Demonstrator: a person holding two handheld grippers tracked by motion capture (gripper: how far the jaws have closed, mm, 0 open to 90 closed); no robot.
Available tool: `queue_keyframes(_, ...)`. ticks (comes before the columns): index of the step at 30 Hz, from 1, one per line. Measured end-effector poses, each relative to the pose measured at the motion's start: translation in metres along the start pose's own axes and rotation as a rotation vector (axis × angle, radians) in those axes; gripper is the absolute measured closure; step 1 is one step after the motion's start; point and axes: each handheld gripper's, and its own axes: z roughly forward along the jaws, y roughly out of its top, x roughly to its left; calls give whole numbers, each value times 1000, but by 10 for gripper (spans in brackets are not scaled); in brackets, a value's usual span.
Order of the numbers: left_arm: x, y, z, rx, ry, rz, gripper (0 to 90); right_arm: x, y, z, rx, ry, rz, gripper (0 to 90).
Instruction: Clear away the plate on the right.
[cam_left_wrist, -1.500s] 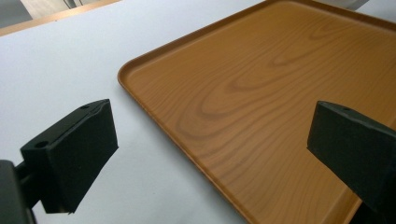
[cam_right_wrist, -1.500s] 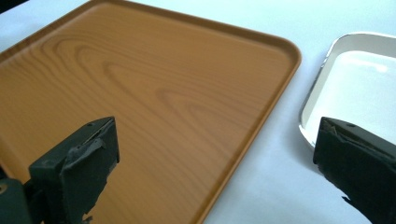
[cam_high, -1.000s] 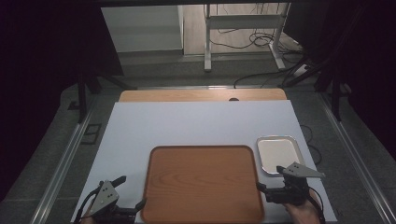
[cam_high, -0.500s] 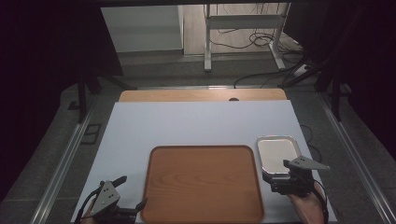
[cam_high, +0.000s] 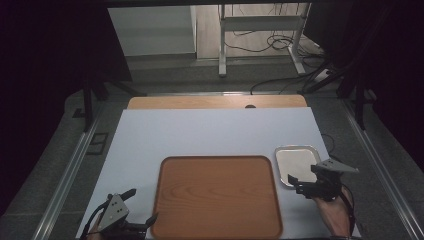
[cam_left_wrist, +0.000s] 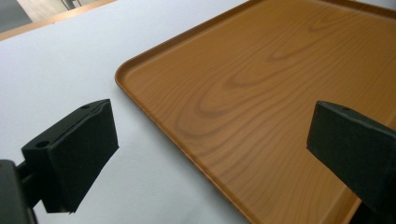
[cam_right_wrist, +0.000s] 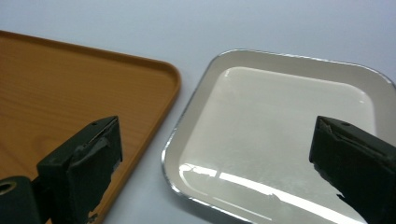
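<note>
- High view: the right gripper (cam_high: 296, 183) has moved forward and toward the metal dish (cam_high: 296, 164) over the last second; its tips now sit at the dish's near rim. The dish lies on the white table (cam_high: 210, 135), just beside the right edge of the wooden tray (cam_high: 216, 196), with a narrow gap between them. The left gripper (cam_high: 142, 210) has not shifted; it rests at the tray's near-left corner. The tray carries nothing.
- Left gripper view: the jaws stand wide apart and hold nothing. One pad (cam_left_wrist: 74, 154) is over the table, the other over the tray (cam_left_wrist: 261, 93), so the tray's left rim runs between them. Contact with the rim cannot be confirmed from this angle.
- Right gripper view: the jaws are spread wide, empty, and straddle the dish (cam_right_wrist: 280, 135); one pad (cam_right_wrist: 84, 168) hangs over the tray (cam_right_wrist: 70, 93) edge, the other over the dish's far side. The dish is empty, its rim bright and thin.
- Assessment: the right-hand advance reads as an approach to grasp the dish, probably to set it on the tray. The low rim offers little to grip; the jaws likely need to come down over one edge before closing.
</note>
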Motion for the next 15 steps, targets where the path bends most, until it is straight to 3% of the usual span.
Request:
queue_keyframes(12, 0, 0, 0, 2, -1, 6, 17, -16, 5, 7, 42, -75, 37, 0)
queue_keyframes(15, -1, 0, 0, 3, -2, 10, 17, -24, 5, 9, 66, -111, 38, 47)
